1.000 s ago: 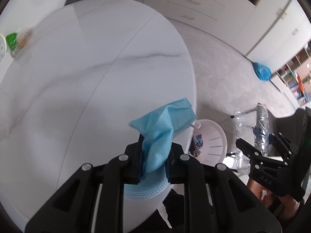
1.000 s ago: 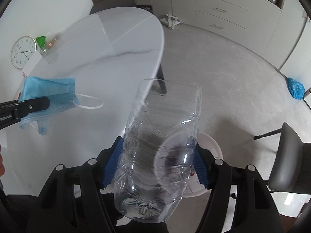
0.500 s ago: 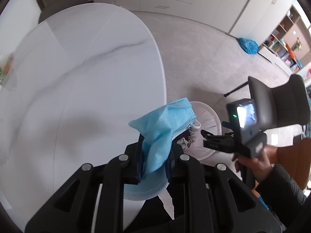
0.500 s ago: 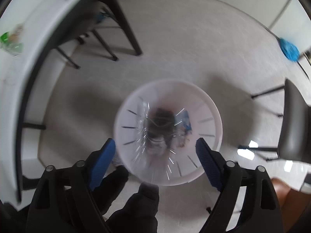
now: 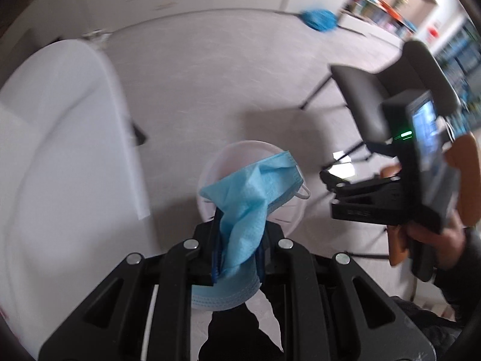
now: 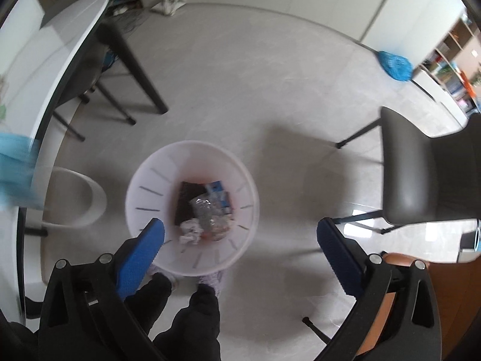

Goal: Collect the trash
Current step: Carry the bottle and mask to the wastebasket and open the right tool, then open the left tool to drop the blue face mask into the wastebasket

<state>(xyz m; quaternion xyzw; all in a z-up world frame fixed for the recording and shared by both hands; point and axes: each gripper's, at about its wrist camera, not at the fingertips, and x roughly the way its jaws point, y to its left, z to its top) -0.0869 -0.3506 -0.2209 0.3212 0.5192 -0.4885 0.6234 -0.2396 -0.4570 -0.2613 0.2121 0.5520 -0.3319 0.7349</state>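
Tabletop (image 5: 60, 138) at left, grey chair (image 6: 427, 168) at right. White bin (image 6: 192, 204) on floor between; clear bottle (image 6: 207, 213) lies inside among other trash. Right gripper (image 6: 240, 240) above bin, fingers just opened wide, nothing between. Left gripper (image 5: 237, 252) fingers pinch blue mask (image 5: 249, 192) over bin.

The face mask (image 5: 251, 201) is showing as soft, pale blue non-woven cloth, crumpled and finely dimpled, and the left gripper (image 5: 237, 258) pinching it is looking like matt black plastic with small bright metal pins. The bin (image 6: 150, 177) is reading as smooth, slightly translucent white plastic, holding a crushed clear plastic bottle (image 6: 209, 213) that is glinting and a wad of crumpled white paper (image 6: 189, 231). The counter (image 5: 60, 150) is gleaming white and glossy, the floor (image 6: 240, 90) is looking like pale, faintly veined stone, and the right gripper (image 6: 240, 240) is carrying rough-textured blue pads on its black plastic jaws.
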